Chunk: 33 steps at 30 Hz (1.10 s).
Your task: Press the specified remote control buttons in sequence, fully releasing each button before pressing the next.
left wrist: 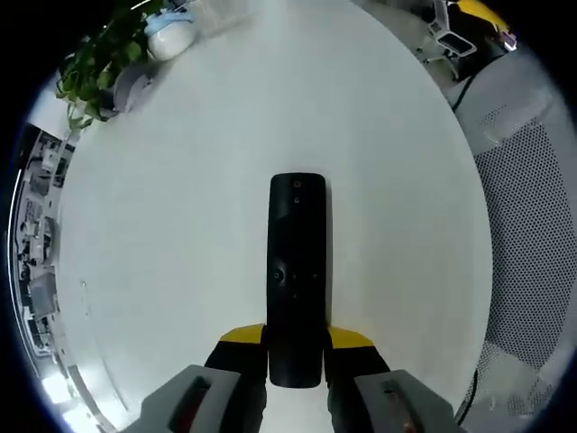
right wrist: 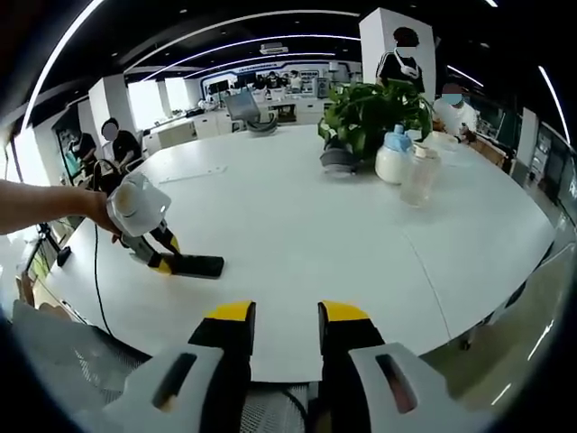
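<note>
Left tongs (left wrist: 296, 361): pinching the remote control (left wrist: 297, 271) at lower centre, on the tabletop (left wrist: 180, 225).
Right tongs (right wrist: 285, 327): hanging spread, well apart.
Progress: no pressing is happening.

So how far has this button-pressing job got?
Early stage, it seems. The left gripper has its fingers on either side of the black remote, which lies on the white table. The right gripper hovers open, away from it. No press is visible yet.

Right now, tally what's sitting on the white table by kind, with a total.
Remote: 1
Potted plant: 1
White jug: 1
Clear bottle: 1
Total: 4
The left hand-held gripper is shut on the remote.
</note>
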### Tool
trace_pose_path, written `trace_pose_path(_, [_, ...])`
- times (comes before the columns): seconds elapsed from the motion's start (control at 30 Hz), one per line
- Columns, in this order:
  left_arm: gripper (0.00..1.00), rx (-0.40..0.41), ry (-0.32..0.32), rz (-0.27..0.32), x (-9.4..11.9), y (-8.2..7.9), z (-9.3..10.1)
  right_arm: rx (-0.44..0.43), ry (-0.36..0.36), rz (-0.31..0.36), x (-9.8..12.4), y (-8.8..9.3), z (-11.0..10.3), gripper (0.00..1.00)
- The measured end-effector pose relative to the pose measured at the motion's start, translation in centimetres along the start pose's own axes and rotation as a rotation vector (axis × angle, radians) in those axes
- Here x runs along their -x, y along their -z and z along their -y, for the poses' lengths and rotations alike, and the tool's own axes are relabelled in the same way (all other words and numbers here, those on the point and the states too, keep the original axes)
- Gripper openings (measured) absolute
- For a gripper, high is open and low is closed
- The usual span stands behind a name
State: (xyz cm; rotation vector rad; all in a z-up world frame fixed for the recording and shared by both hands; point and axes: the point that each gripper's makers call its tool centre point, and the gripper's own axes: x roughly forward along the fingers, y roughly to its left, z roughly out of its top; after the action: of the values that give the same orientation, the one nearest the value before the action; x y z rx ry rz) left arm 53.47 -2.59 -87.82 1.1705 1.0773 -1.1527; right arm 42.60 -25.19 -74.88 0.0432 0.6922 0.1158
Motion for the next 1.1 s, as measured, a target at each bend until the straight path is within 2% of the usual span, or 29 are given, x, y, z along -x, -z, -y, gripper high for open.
trace_pose_path(0.47, [0.23,0.041,0.019,0.022,0.1,0.2,1.1,-0.003,-0.011,0.003,0.0,-0.1,-0.2,0.27])
trace_pose_path(0.6, [0.23,0.013,0.011,0.018,0.2,0.1,1.6,-0.003,-0.018,0.012,0.0,-0.3,-0.3,0.27])
trace_pose_path(0.73, [0.23,0.021,0.019,0.017,0.2,0.2,1.7,-0.003,-0.021,0.010,0.0,-0.2,-0.4,0.27])
trace_pose_path(1.1, [0.23,0.048,0.029,0.056,0.3,0.3,2.7,-0.002,-0.023,0.008,0.0,-0.2,-0.4,0.25])
